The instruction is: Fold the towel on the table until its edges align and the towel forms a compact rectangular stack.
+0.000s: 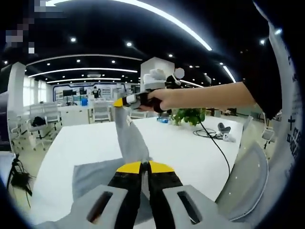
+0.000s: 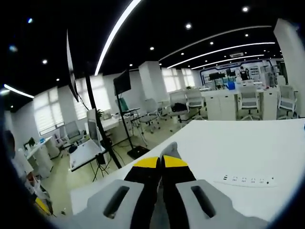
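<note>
Grey towel (image 1: pixel 131 143) partly lifted off the white desk (image 1: pixel 190 148): lower part lies flat on the desk near the left tongs, one narrow strip pulled up and away toward the right tongs held high over the desk. Left tongs (image 1: pixel 145 167), yellow-tipped black jaws, closed together on the towel edge, cloth pinched between the tips. In the left gripper view the right tongs (image 1: pixel 119 102) come in from the right, gripped by a person's hand (image 1: pixel 159 99) on a bare forearm, yellow tip clamped on the top end of the raised strip. In the right gripper view the right tongs (image 2: pixel 160 163) have jaws pressed together with a small grey bit of towel (image 2: pixel 170 150) poking out past the tips. A white power strip (image 2: pixel 245 180) lies flat on the desk (image 2: pixel 238 143) right of the jaws. Further back on the desk in the left gripper view: green plant (image 1: pixel 189 115), black cable (image 1: pixel 212 136). Office chairs (image 2: pixel 190 102) and other desks behind.
</note>
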Demonstrator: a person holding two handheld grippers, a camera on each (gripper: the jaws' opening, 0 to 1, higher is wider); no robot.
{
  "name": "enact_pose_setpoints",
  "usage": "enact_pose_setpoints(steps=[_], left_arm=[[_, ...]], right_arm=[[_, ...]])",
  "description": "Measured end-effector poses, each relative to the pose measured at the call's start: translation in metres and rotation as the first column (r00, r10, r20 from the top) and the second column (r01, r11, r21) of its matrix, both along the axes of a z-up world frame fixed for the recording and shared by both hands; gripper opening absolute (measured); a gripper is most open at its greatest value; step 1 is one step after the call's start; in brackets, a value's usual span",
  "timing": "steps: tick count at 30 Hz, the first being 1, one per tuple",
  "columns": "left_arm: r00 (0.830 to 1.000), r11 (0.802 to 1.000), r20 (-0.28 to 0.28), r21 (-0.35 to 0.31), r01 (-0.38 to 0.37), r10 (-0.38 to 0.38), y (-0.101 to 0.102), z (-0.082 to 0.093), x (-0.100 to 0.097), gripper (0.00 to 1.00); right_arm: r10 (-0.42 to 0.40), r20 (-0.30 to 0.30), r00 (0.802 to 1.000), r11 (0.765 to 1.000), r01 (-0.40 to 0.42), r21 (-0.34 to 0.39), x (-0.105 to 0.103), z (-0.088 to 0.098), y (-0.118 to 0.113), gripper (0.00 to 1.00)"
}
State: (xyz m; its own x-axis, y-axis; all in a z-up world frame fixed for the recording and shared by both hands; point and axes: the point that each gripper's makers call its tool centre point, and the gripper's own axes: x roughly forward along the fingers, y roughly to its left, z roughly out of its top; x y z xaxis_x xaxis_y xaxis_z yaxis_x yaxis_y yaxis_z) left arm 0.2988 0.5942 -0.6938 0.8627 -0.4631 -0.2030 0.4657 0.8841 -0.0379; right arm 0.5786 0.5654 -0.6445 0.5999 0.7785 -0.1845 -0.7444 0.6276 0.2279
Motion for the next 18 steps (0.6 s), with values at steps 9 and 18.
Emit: enact_pose_setpoints(steps=[9,18], left_arm=[[0.992,0.994,-0.069,-0.034,-0.105,0.103,0.032,-0.029,-0.005,0.04],[0.97,0.968,-0.105,-0.105,-0.23,0.219,0.058,-0.041,-0.009,0.04]], right_arm=[[0.04,-0.035,0.999,0.999,-0.041,-0.021,-0.003,-0.025,0.033,0.0],[0.078,-0.061,0.995,0.997,-0.08,-0.023,-0.005,-0.042,0.071,0.0]])
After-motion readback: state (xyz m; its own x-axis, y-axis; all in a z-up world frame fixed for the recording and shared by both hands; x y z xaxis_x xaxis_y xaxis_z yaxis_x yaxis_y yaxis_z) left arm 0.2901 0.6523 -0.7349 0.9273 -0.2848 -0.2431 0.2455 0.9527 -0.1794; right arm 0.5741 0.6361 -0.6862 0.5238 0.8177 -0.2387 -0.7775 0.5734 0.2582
